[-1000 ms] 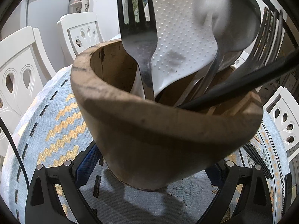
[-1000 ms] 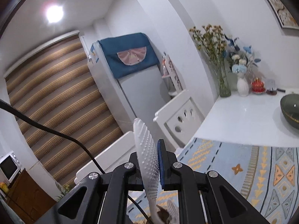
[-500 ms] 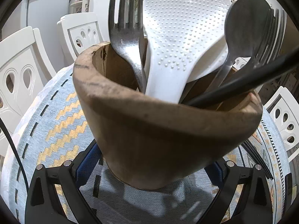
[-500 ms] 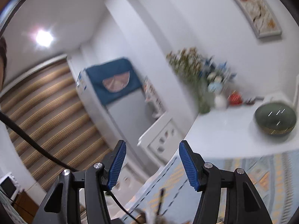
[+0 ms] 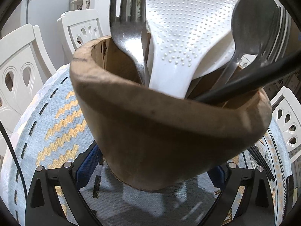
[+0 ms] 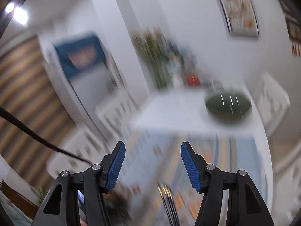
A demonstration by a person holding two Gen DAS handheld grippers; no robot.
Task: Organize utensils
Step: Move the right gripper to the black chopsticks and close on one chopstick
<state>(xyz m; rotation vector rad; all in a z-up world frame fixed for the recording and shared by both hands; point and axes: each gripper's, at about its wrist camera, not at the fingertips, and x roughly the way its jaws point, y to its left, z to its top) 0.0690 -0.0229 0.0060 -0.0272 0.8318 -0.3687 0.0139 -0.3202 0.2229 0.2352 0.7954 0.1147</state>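
The left gripper (image 5: 150,171) pinches the base of the round brown wooden utensil holder (image 5: 169,128) between its blue pads, and the holder stands on the pale blue tablecloth with gold zigzags (image 5: 56,124). Inside it lean a steel fork (image 5: 128,33), a white dimpled plastic rice paddle (image 5: 184,30), a dark spoon (image 5: 252,22), a second fork (image 5: 278,30) and a black handle (image 5: 254,79), crowding the rim so little room is left at the mouth. White chairs (image 5: 17,60) ring the table edge closely. The right gripper (image 6: 152,162) has just been opening; its jaws stand spread with nothing between them, above open cloth. Dark chopsticks (image 6: 167,197) lie below it, blurred. Farther off sits a dark green bowl (image 6: 228,109) on the bare white tabletop (image 6: 169,113).
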